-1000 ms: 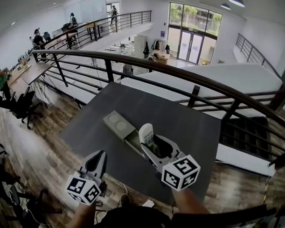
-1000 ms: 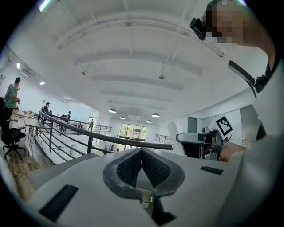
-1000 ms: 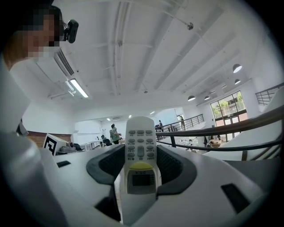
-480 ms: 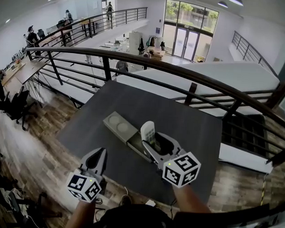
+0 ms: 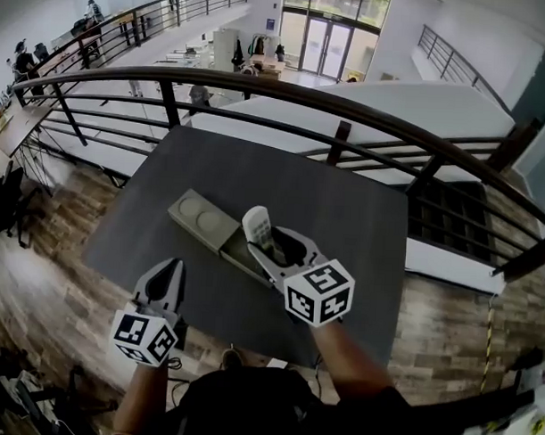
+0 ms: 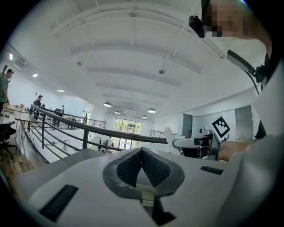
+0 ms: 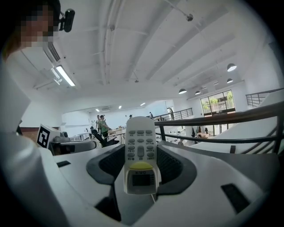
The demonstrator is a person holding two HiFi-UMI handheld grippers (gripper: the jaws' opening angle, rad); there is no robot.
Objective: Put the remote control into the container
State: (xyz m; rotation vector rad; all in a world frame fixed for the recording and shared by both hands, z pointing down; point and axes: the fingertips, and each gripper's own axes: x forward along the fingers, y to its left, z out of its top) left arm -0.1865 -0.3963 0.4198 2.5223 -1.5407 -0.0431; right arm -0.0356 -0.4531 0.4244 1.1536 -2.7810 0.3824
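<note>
while the right gripper (image 5: 270, 243) hangs over the dark table (image 5: 344, 215), its jaws are clenched on the remote control (image 5: 257, 228) – the right gripper view shows the white remote wedged between the two dark pads, gripped at its display end, with the yellow button and the rows of grey keys running away from the camera. in the head view the remote sticks up and out past the jaw tips, tilted, with its free end pointing away from the person.

the container (image 5: 201, 221) lies on the table just below and to the left of that gripper – a long grey-green box set slantwise. its far half shows two round impressions on top, and the half nearer the right gripper looks darker and open. the remote is over or just beside that darker end; whether it touches the box cannot be told from these views.

the left gripper (image 5: 166, 269) is pinched closed on nothing, its pads meeting at the tip in the left gripper view. it sits apart from the container, at the table's near edge, on the person's left. beyond the table a dark curved railing (image 5: 365, 113) crosses the view, and wooden floor (image 5: 65, 285) lies to the left.
</note>
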